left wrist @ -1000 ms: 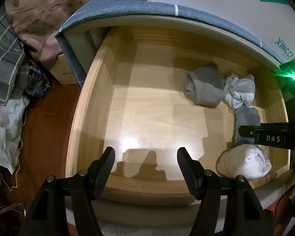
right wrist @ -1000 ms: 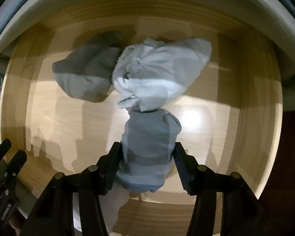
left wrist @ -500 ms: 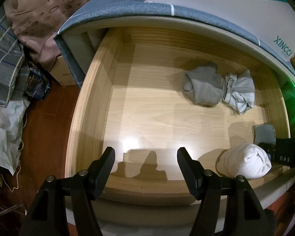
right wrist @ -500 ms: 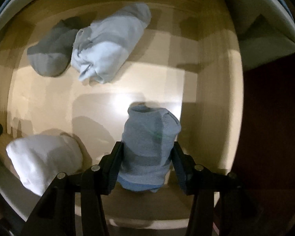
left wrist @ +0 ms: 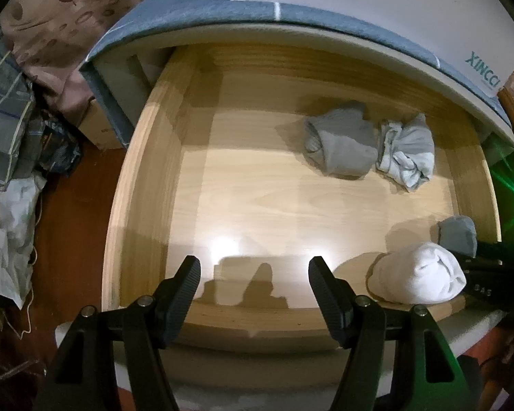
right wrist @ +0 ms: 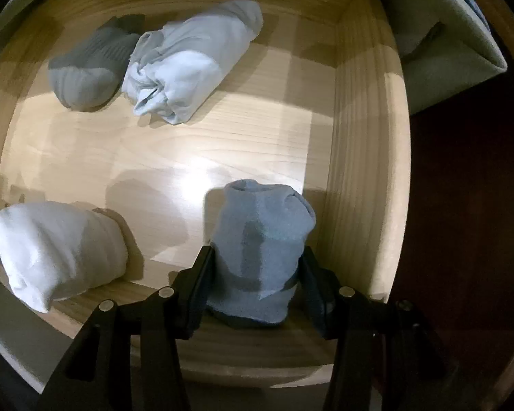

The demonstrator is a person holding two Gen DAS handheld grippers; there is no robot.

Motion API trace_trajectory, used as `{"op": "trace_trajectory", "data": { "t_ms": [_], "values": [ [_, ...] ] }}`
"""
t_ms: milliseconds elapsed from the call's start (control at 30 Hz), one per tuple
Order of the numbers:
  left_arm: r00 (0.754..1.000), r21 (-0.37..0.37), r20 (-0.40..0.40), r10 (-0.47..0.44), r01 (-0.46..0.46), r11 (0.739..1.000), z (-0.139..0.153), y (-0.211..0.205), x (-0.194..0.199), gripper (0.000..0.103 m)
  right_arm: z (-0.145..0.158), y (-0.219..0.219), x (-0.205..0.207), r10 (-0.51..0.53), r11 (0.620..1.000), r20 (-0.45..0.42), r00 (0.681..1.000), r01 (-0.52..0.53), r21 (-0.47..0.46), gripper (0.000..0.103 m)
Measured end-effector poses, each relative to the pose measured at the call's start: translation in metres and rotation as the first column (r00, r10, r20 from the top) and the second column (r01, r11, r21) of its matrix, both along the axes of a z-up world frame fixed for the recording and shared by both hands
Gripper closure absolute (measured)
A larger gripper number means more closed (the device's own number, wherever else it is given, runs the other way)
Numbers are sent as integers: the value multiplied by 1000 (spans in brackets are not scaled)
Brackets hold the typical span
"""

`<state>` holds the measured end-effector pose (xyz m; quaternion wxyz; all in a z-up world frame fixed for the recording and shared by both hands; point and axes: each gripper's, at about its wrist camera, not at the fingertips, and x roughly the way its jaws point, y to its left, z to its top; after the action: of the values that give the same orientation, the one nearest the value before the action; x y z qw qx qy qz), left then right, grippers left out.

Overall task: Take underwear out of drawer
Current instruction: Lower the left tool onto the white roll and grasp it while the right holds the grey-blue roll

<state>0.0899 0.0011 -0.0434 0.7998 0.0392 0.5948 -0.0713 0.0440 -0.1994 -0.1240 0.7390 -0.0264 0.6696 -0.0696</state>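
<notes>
Right gripper (right wrist: 255,267) clamps the blue-grey roll (right wrist: 262,257) — probably underwear; left gripper (left wrist: 253,281) gapes empty above the drawer (left wrist: 147,178).

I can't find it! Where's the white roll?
In the right wrist view the white roll lies low left, in the drawer's front corner, beside the blue roll that the right gripper holds.

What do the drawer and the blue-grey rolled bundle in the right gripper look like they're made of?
The pale wooden drawer looks like light wood or laminate with a smooth, slightly glossy finish: visible grain lines and a bright light reflection. The blue-grey rolled bundle looks like soft knit fabric, matte and fuzzy, dented where the jaws squeeze it.
</notes>
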Motion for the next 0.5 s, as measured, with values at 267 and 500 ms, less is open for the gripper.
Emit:
{"op": "trace_trajectory", "data": {
  "t_ms": [267, 500],
  "values": [
    [999, -157, -45, -19, 12, 988, 10, -3, -1, 36, -3, 7, 1, -6, 1000, 12, 1000, 6, -12, 55],
    [993, -204, -70, -97, 81, 976, 24, -45, -2, 32, 7, -5, 9, -8, 1000, 19, 1000, 9, -8, 56]
  ]
}}
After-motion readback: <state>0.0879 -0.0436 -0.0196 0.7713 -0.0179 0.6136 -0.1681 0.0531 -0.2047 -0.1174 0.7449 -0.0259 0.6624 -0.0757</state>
